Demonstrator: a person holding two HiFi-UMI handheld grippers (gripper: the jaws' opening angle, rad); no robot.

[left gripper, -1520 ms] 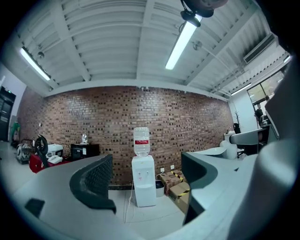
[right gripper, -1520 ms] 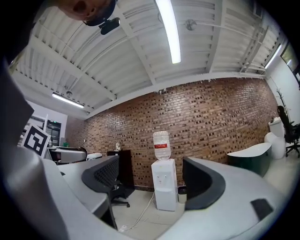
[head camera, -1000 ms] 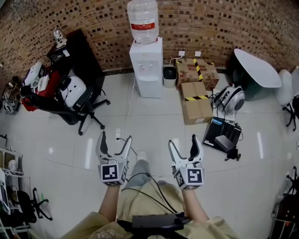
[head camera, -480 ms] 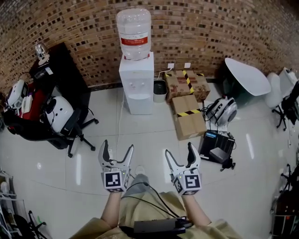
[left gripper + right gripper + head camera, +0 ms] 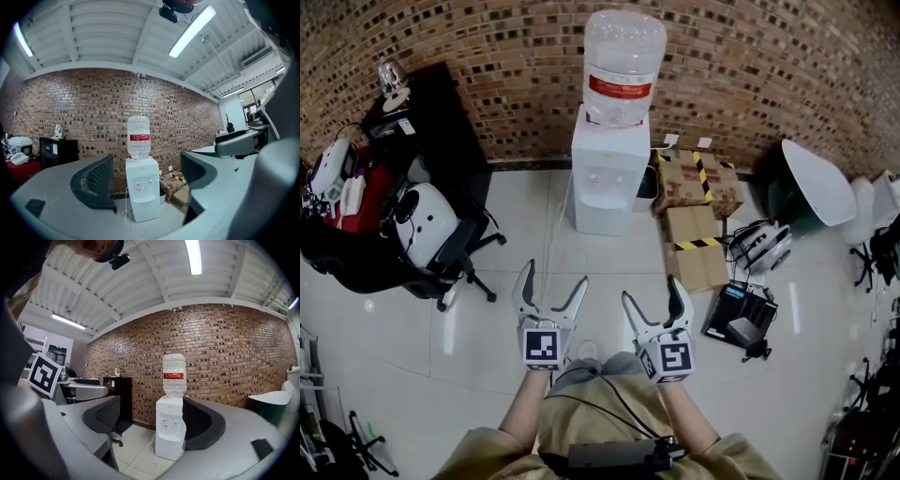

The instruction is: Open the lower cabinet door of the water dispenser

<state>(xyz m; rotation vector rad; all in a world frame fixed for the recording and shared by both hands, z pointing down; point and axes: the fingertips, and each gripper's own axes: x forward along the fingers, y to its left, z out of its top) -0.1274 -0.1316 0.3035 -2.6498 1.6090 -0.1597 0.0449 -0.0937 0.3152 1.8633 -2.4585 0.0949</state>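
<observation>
A white water dispenser [image 5: 607,178] with a clear bottle [image 5: 623,66] on top stands against the brick wall. Its lower cabinet door [image 5: 602,217] faces me and looks closed. My left gripper [image 5: 551,281] and right gripper [image 5: 652,292] are held level side by side, well short of the dispenser, over the white floor. In the left gripper view the dispenser [image 5: 143,192] shows between that gripper's wide-open jaws. In the right gripper view the dispenser [image 5: 169,432] stands far off between jaws that are closing slightly, with nothing between them.
A black office chair [image 5: 441,234] and a dark cabinet [image 5: 441,112] stand at the left. Cardboard boxes [image 5: 698,258], a small bin [image 5: 649,183], a white helmet-like device [image 5: 764,244] and a black box [image 5: 741,323] lie right of the dispenser. A cable [image 5: 548,234] runs over the floor.
The dispenser has grown larger and nearer in the head view as both grippers moved forward toward it. Both grippers stay open and empty.
</observation>
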